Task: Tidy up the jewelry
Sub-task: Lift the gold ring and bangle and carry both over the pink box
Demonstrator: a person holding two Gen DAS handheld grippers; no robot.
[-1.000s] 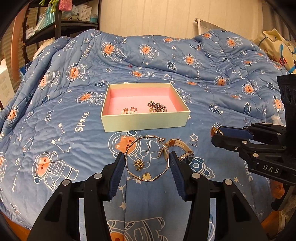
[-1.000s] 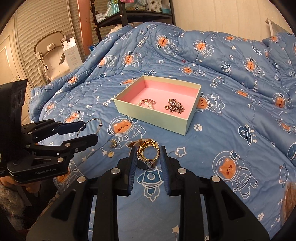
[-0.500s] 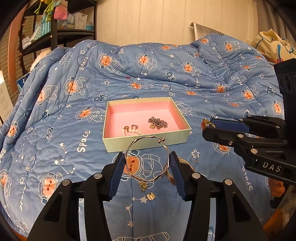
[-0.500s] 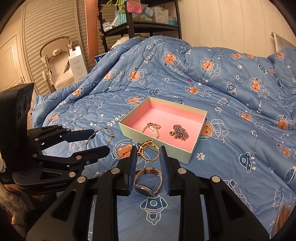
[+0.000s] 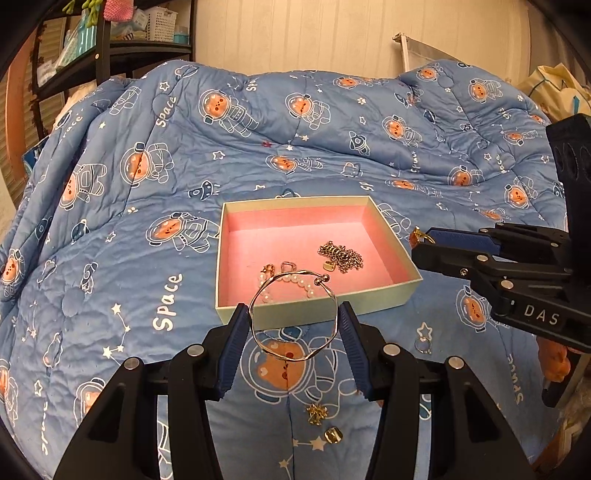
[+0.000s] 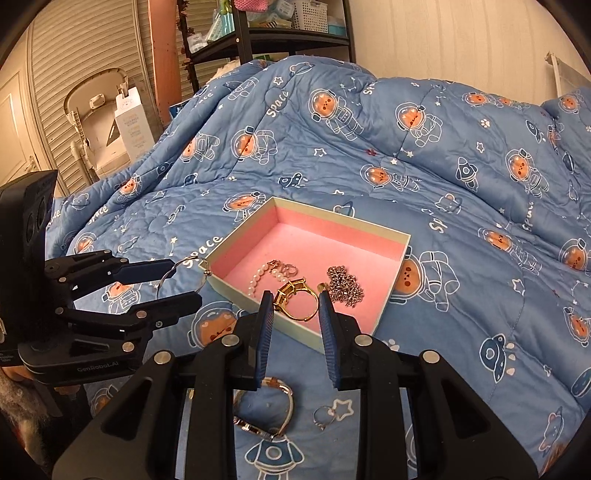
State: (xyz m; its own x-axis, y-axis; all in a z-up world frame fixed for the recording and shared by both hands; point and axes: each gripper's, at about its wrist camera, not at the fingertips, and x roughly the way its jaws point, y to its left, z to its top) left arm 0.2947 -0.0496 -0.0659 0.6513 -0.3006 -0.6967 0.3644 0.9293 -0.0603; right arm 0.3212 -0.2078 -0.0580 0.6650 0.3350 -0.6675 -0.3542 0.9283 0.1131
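Observation:
A pale green box with pink lining (image 5: 373,301) (image 6: 402,236) lies on the blue quilt. It holds a pearl bracelet (image 5: 295,278) (image 6: 258,277) and a silver chain (image 5: 341,254) (image 6: 345,286). My left gripper (image 5: 293,326) (image 6: 177,280) is shut on a thin silver bangle (image 5: 291,356) (image 6: 164,278), held above the quilt at the box's near edge. My right gripper (image 6: 295,306) (image 5: 419,242) is shut on a gold ring-shaped bracelet (image 6: 295,297), held over the box's near wall.
On the quilt lie a watch (image 6: 266,410), a small ring (image 6: 323,415) (image 5: 423,345), a gold charm (image 5: 317,413) and a small gold piece (image 5: 333,435). A black shelf (image 6: 280,33) and a folded chair (image 6: 96,107) stand beyond the bed.
Both grippers lifted their pieces off the quilt and moved forward toward the box. The watch, ring and charms stayed behind on the quilt.

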